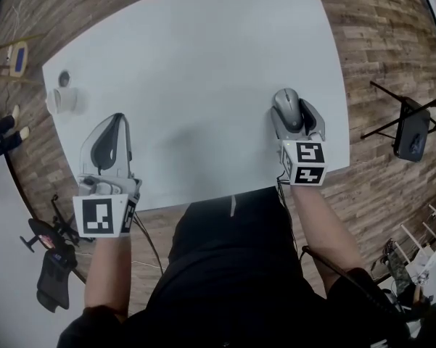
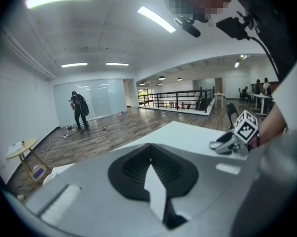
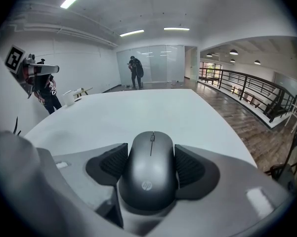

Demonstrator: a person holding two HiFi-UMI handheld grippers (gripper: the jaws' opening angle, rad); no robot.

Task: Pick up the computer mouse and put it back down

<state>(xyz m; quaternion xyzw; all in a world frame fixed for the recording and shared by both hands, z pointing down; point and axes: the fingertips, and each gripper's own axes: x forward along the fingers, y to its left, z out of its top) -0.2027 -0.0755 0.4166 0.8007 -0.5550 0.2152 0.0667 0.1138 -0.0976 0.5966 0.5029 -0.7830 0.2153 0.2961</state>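
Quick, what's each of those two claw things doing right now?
Left gripper: closed, nothing in it.
Right gripper: closed on the computer mouse.

Most of the table (image 1: 203, 56) is lying open, giving lots of room. A small white cup (image 1: 61, 101) is standing in the way at its left edge, near the left gripper (image 1: 114, 122).

Your mouse (image 3: 149, 174): dark grey, smooth oval, scroll wheel on top, logo near tail. Lies level, nose pointing away from you, flanks pinched between jaws of right gripper (image 1: 296, 116), by right edge of white table (image 1: 203, 64).
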